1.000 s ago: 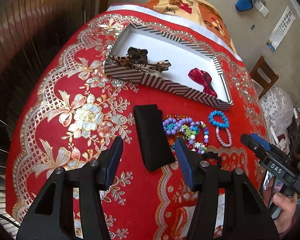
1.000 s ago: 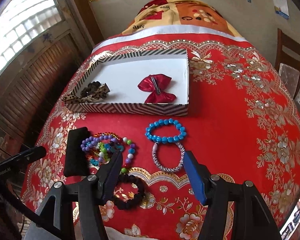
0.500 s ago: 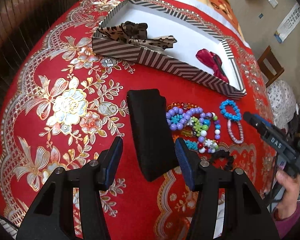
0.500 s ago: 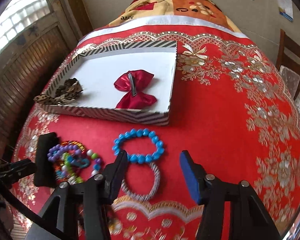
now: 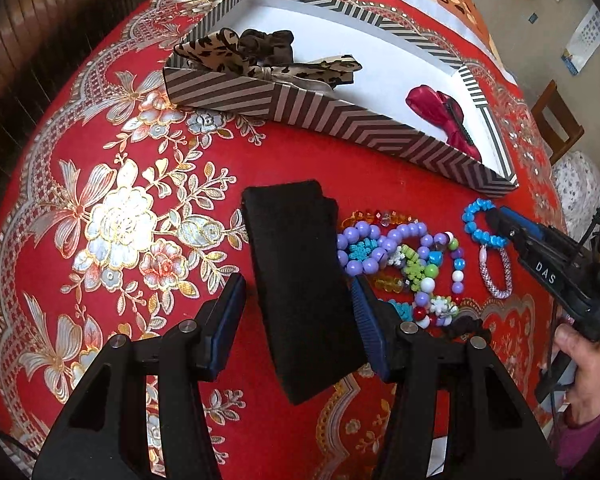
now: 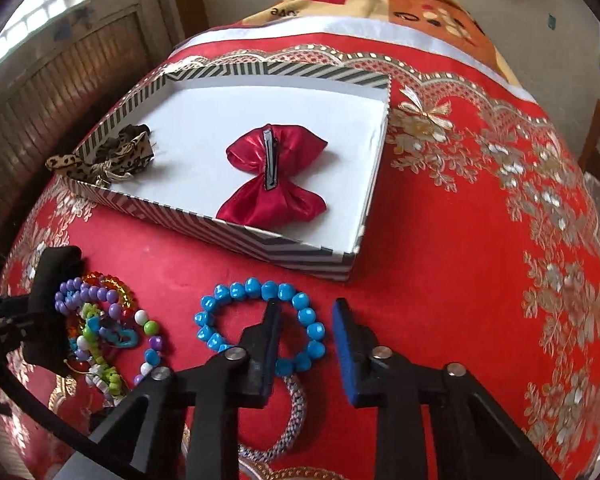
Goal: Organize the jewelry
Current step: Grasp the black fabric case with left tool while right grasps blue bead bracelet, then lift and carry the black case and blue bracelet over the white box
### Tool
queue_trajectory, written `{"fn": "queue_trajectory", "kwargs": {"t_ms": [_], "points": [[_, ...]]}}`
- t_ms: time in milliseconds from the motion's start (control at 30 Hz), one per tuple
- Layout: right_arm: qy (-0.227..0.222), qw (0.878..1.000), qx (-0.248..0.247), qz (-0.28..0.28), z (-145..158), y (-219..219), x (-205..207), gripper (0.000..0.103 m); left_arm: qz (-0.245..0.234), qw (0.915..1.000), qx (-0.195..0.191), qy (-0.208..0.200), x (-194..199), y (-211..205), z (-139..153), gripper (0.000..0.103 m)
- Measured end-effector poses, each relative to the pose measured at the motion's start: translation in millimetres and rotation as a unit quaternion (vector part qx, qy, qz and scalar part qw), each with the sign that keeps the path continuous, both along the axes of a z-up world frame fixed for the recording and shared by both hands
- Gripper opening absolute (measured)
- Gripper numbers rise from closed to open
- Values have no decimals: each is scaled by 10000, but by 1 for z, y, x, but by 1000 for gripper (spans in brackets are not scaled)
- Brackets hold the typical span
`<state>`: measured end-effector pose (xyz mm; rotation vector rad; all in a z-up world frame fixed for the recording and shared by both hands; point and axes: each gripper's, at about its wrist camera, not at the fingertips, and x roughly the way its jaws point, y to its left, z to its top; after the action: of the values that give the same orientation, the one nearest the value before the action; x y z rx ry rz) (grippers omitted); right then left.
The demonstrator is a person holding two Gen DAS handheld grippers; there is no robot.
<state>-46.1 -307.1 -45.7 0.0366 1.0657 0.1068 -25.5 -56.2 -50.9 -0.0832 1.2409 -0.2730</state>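
Red cloth worked with gold and silver flowers (image 5: 120,220) covers the table, a slatted wooden wall at one side and a chair by the far wall; a shallow striped box (image 6: 260,242) lies on it with a red satin bow clip (image 6: 272,178) and a leopard-print bow (image 5: 260,60) already inside; loose pieces lie in front of the box, namely a black band (image 5: 300,280), a tangle of mixed bead bracelets (image 5: 404,264), a blue bead bracelet (image 6: 260,326) and a woven grey bangle (image 6: 284,424) touching it. The left gripper (image 5: 296,320) stands open astride the near end of the black band, neither pad seen to press it; the right gripper (image 6: 306,340) is open too, its left finger set inside the blue bracelet's ring and its right finger outside, the beads between them. Both arms appear to be at the grasp step; the next move likely calls for closing each pair of fingers on its piece, lifting clear of the neighbouring beads and carrying it over the box wall. White letters "DAS" show on the right gripper's body in the left view; "love" can be read on the patterned blanket (image 6: 380,0) beyond the table.
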Motion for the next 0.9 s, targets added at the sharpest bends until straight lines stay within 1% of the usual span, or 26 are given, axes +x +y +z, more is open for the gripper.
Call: {"fn": "queue_trajectory", "kwargs": {"t_ms": [33, 67, 133, 167, 267, 500, 733, 900], "points": [[-3, 10000, 16, 17, 0, 0, 1, 11, -26, 10000, 8, -22, 0, 0, 0, 48], [2, 10000, 60, 26, 0, 0, 2, 9, -61, 10000, 48, -58, 0, 0, 0, 37], [7, 9999, 131, 38, 0, -2, 4, 8, -94, 9999, 28, -66, 1, 1, 0, 32], [-15, 9998, 172, 36, 2, -3, 5, 8, -91, 9999, -15, -80, 2, 3, 0, 24], [-96, 9995, 286, 18, 9, -5, 3, 8, -82, 9998, -49, -163, 0, 11, 5, 17], [-412, 9978, 508, 66, 40, -4, -7, 8, 18, 9992, -92, -378, -4, 23, 24, 14], [-749, 9957, 527, 101, 75, -3, -18, 8, -26, 9977, -212, -638, -8, 28, 49, 14], [-906, 9944, 526, 93, 91, -5, -22, 8, -73, 9963, -217, -834, -6, 26, 65, 14]]}}
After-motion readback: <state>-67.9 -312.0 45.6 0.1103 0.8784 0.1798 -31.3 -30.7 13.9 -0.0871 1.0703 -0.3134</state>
